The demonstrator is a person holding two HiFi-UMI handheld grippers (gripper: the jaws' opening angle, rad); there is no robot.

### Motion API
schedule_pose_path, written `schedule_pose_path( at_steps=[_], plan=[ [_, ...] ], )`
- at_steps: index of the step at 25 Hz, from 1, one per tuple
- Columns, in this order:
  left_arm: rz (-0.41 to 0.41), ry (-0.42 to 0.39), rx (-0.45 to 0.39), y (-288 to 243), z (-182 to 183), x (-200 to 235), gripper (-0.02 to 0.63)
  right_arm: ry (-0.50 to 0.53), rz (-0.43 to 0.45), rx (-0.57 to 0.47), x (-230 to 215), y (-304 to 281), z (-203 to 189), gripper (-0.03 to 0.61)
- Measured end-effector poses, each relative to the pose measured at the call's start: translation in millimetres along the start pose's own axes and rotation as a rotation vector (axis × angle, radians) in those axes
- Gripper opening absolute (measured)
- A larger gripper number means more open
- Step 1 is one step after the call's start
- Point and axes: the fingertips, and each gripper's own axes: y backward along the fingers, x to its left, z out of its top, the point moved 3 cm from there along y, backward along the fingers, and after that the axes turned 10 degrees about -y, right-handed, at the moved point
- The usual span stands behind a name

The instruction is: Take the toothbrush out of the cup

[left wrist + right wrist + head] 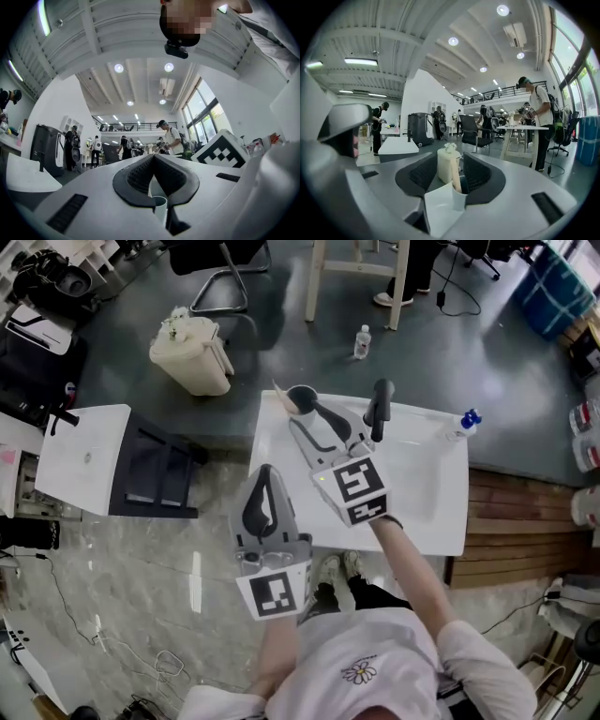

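Our right gripper (451,158) has its jaws apart. In the right gripper view they straddle the pale beige stick-like toothbrush (453,176), with clear space on both sides, so nothing is clamped yet. The toothbrush stands in the small white cylindrical cup (459,199), which sits low in the centre of that frame. In the head view the cup is at the upper-left corner of the white rectangular table (422,493), right at the right gripper's jaw tips.

To do this grasp well, we judge that the pads should close on the shaft above the rim. That way they catch the stick alone and not the cup wall. The lift should then follow the stick's own line, because a sideways pull could tip such a light cup.

The toothbrush's long axis runs up out of the cup. In the right gripper view it is nearly upright, leaning a little to the frame's left. In the head view its free end points toward the upper left, toward the beige plastic bin (192,357). We cannot tell whether the bristle end or the handle end is uppermost.

Our left gripper (153,159) is clenched, tips together, at the lower centre of the head view and well apart from the cup. A pale rim shows low in its gap, and we cannot tell what it is.
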Motion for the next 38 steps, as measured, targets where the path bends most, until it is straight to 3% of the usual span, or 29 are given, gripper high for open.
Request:
schedule_pose_path(
  at_steps=[12,20,29,38],
  plan=[
    [0.062,0.013,0.114,11.5,-43.5,8.6,0.017,0.008,-0.078,0.179,-26.4,-86.1,-69.3,0.135],
    [0.095,0.007,0.169,20.4,-61.1,15.3,0.017,-0.013,-0.083,0.210,-28.3,-101.6,-87.9,0.042],
    [0.103,-0.006,0.170,20.5,-59.4,15.6,0.017,-0.038,-0.095,0.191,-30.8,-96.5,-82.2,0.037],
    [0.083,-0.047,0.093,15.8,-27.6,9.5,0.017,-0.082,-0.096,0.105,-37.2,-69.2,-25.1,0.037]
  ],
)
